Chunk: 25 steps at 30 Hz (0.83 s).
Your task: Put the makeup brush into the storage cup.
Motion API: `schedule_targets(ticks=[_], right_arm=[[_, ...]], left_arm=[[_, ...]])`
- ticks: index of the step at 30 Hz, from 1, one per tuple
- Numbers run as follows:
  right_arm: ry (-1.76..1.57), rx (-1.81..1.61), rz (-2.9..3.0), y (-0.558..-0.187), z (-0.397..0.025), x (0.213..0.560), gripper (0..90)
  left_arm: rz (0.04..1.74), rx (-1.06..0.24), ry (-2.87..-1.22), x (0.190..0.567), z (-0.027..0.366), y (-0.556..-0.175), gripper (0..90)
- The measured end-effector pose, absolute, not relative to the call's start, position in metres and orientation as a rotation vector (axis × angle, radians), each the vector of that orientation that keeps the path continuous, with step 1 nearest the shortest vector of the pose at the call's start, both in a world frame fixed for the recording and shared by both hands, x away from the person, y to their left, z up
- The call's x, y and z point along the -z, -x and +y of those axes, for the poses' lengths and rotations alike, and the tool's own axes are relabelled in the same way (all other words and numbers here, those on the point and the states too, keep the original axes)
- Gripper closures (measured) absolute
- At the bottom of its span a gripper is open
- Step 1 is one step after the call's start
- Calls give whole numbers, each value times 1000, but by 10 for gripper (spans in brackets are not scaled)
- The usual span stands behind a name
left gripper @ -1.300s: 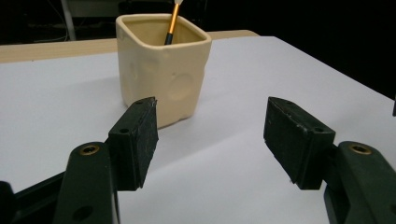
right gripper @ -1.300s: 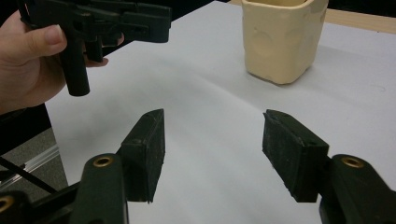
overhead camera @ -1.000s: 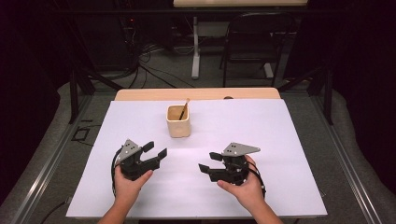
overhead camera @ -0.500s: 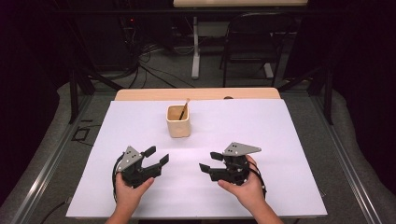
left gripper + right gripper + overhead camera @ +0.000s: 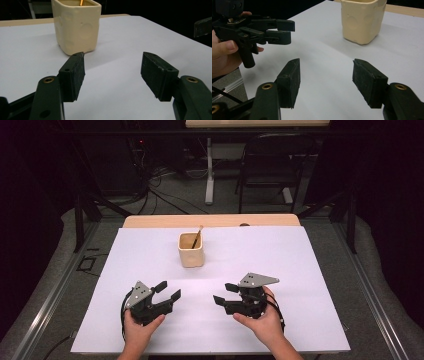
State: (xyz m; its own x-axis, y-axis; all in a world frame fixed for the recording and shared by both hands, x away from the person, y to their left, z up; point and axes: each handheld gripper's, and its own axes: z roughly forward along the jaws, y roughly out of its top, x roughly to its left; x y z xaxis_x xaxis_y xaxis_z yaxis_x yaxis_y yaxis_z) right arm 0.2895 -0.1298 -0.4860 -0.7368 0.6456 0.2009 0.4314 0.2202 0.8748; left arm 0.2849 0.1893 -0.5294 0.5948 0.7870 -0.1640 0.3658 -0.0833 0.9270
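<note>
A person sits at a white-covered table, holding a left gripper and a right gripper low over its near edge. Both sets of jaws are spread apart with nothing between them. A cream square cup stands upright toward the middle of the table, well apart from both grippers, with a thin wooden stick leaning inside it. Judging by this, the work has barely begun: cup and stick sit untouched, and reaching and grasping are not yet done.
</note>
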Motion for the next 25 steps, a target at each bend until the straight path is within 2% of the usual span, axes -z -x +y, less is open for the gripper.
schedule_targets(ticks=[25], right_arm=[[-1041, -1500, 2303, -291, -132, 489, 393]], left_arm=[[974, -475, -1707, 539, 188, -281, 352]])
